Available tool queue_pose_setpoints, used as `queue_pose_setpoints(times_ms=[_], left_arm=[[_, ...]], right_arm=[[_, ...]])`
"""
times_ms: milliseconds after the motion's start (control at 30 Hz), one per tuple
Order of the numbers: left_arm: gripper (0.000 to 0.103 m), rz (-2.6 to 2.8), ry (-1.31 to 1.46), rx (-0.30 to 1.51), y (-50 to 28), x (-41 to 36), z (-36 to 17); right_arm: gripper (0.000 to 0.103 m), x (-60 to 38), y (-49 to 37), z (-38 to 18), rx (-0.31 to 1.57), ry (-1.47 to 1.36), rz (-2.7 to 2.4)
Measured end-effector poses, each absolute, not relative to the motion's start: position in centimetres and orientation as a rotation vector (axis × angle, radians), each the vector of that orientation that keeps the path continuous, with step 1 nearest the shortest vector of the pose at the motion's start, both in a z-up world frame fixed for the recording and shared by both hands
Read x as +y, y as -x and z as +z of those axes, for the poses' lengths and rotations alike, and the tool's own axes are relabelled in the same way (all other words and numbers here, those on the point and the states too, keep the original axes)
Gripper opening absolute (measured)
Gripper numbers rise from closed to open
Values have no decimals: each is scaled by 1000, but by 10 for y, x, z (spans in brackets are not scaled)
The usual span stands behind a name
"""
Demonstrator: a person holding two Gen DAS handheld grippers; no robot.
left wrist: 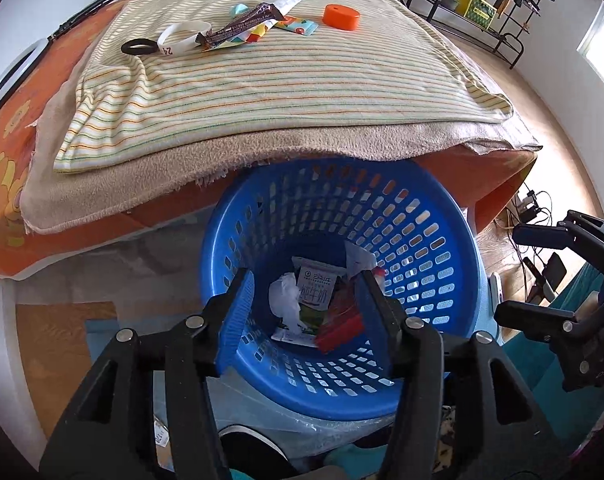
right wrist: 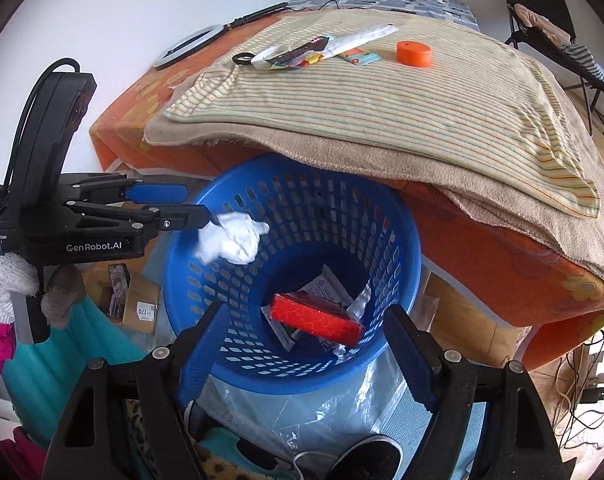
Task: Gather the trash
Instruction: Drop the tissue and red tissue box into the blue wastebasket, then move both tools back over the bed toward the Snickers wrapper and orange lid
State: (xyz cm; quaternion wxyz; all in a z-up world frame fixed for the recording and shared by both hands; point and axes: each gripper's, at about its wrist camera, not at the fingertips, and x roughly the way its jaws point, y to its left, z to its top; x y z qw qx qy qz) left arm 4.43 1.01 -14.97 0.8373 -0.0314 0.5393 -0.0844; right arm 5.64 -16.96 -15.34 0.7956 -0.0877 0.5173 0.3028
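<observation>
**Plastic, cloth and paper**

The basket point(right wrist: 206, 256) is glossy blue perforated plastic. The crumpled tissue point(right wrist: 232, 236) looks like soft matt paper. The striped cloth point(left wrist: 262, 92) is ribbed fabric lying on a rough, fuzzy beige towel point(left wrist: 174, 176). The orange cap point(left wrist: 341, 17) is smooth plastic. The tongs point(left wrist: 306, 312) are matt black plastic with shiny metal rivets.

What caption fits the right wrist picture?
Crumpled white tissue drops from the open left gripper into the blue basket.

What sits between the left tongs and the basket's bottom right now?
A crumpled white tissue, loose in mid-air below the open left tongs, above the blue basket; right wrist view.
</observation>
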Motion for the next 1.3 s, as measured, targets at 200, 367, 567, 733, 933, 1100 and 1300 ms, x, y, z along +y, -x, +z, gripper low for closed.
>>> queue_pose_setpoints(times_ms=[200, 367, 567, 733, 933, 1100, 1300], left_arm=[[54, -169, 61, 1134, -44, 10, -149], [54, -157, 66, 1127, -45, 12, -148], [54, -147, 69, 1114, -44, 15, -144], [54, -147, 64, 1111, -45, 14, -142], [54, -151, 63, 1101, -47, 13, -136], [54, -155, 63, 1083, -51, 14, -129], [54, -149, 64, 1049, -61, 18, -118]], right_arm=[[84, -171, -60, -155, 1120, 181, 626], [87, -172, -61, -154, 1118, 179, 613], [87, -172, -62, -152, 1119, 175, 595], [87, -173, -64, -150, 1116, 166, 584], [87, -174, -66, -147, 1113, 153, 572], [88, -174, -71, -142, 1103, 141, 563], [88, -174, -82, -135, 1086, 119, 566]])
